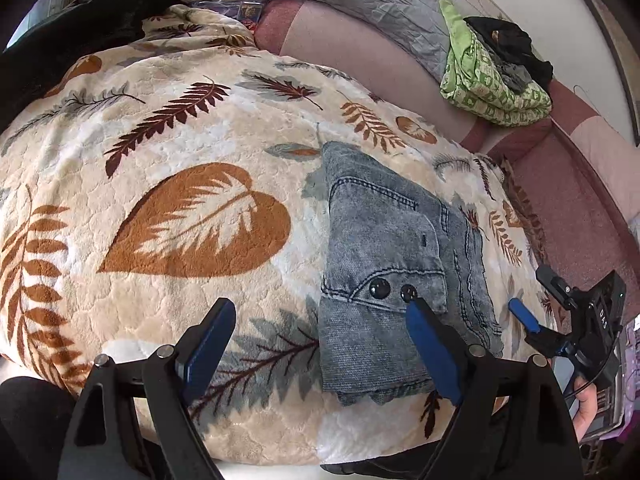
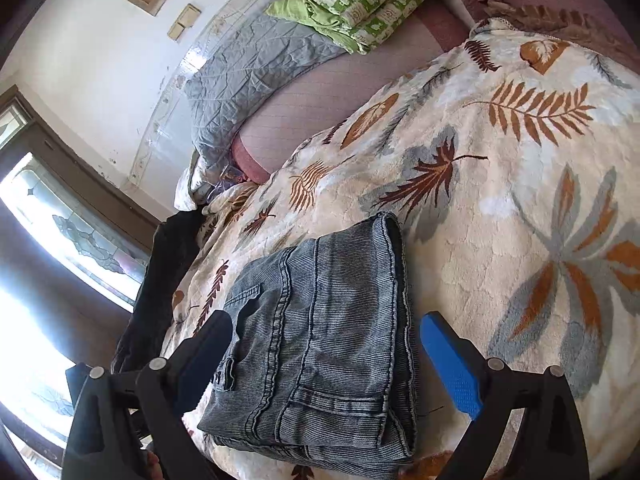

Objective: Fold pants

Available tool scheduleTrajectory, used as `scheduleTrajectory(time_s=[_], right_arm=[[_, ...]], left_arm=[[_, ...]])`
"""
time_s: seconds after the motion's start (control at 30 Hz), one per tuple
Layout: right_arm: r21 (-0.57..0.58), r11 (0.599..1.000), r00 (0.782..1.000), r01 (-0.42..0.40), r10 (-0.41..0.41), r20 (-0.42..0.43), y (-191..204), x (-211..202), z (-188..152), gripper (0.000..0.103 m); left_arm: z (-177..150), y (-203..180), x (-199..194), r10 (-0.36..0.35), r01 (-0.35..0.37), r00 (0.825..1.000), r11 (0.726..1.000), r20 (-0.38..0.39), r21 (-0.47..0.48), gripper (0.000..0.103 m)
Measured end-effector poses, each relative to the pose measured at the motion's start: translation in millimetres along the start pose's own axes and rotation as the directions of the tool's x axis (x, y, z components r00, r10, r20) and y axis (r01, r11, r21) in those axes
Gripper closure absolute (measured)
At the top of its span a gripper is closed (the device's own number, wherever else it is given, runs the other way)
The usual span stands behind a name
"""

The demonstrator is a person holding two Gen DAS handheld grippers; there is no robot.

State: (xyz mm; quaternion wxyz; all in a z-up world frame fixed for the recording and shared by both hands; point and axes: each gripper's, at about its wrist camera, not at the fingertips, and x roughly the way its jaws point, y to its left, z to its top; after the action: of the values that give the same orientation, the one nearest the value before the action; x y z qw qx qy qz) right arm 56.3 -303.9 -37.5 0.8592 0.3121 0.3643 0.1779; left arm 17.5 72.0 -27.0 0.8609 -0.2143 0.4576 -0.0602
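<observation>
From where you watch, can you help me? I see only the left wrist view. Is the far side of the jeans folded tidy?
Observer: In the right wrist view the jeans lie in a flat stacked bundle, with the layers' edges lined up along one side.
Operator: Is the right gripper holding them?
Observer: No. The right gripper is open, with the bundle lying between its fingers, apart from both.
Operator: Anything beside the bed on that side?
Observer: Yes, a bright window with patterned glass, beyond the blanket.
</observation>
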Motion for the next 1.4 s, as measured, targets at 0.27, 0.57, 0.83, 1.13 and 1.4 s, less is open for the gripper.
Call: scheduleTrajectory(time_s=[0.27, 0.57, 0.83, 1.13, 1.4], right_arm=[[0.118, 0.993, 0.997, 0.014, -0.004, -0.079, -28, -6, 17, 0.006], [0.228, 0.974, 0.905, 0.007, 0.091, -0.416, -50, 53, 31, 0.006], [0.237, 0.97, 0.874, 0.053, 0.069, -0.481, -45, 87, 32, 0.024], [0.192, 0.977, 0.873, 0.088, 0.017, -0.487, -47, 93, 31, 0.05], [0.146, 0.986, 0.872, 0.076, 0.005, -0.489, -41, 92, 30, 0.072]], left_arm=[[37, 40, 27, -0.091, 0.082, 0.994, 0.988, -0.063, -0.13, 0.016], [47, 14, 69, -0.289, 0.269, 0.944, 0.954, -0.159, -0.133, 0.016], [43, 18, 87, -0.405, 0.362, 0.896, 0.904, -0.18, -0.229, 0.018], [43, 26, 109, -0.461, 0.372, 0.864, 0.855, -0.203, -0.362, 0.053], [46, 16, 108, -0.381, 0.305, 0.897, 0.9, -0.223, -0.311, 0.077]])
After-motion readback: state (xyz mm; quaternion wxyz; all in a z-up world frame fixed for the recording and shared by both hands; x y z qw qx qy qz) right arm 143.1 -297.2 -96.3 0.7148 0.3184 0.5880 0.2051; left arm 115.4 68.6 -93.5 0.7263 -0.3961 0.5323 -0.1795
